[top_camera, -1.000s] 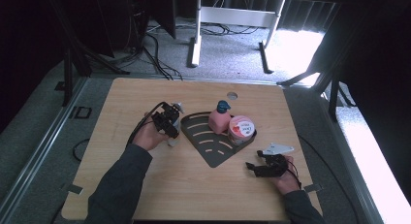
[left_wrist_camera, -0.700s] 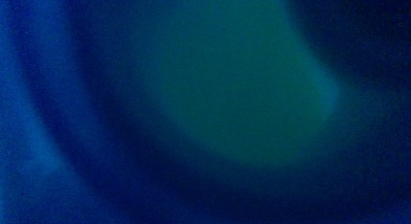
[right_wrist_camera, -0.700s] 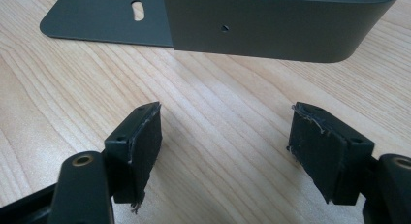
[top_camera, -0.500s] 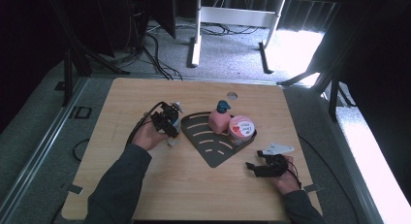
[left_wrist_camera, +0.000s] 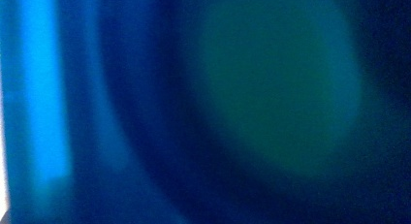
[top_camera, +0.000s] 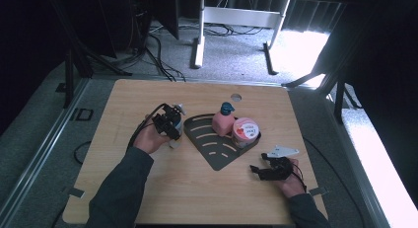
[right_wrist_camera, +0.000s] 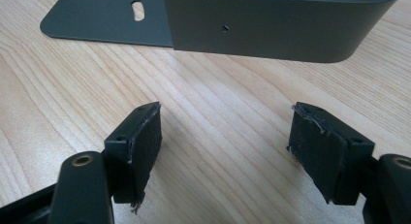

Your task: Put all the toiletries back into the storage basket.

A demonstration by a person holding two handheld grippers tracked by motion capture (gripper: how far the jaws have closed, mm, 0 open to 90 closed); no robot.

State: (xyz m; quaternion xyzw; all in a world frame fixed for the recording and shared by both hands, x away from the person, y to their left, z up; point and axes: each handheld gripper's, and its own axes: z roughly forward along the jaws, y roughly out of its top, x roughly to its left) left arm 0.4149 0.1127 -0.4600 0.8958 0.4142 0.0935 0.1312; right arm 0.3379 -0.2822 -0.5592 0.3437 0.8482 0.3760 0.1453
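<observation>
Pale wood forms the flat counter (top_camera: 148,198) in the high view. On it lies a dark grey slotted metal corner rack (top_camera: 217,150) carrying a pink pump bottle with a teal cap (top_camera: 223,120) and, just beside that, a round pink-lidded jar (top_camera: 245,130). The left claw (top_camera: 173,130) sits at the rack's left edge — its jaws have just been closing around a small clear bottle with a pale spray top (top_camera: 177,123) that stands on the counter, touching or nearly touching the rack; whether the pads press on it cannot be told. The right claw (top_camera: 256,170) rests low near the rack's front corner.

Left gripper view: a blue-green blur, nothing readable.

Right gripper view: the right claw (right_wrist_camera: 225,132) is released — both black pads (right_wrist_camera: 145,136) stand wide apart over bare wood, with the rack's wall (right_wrist_camera: 271,35) just ahead.
</observation>
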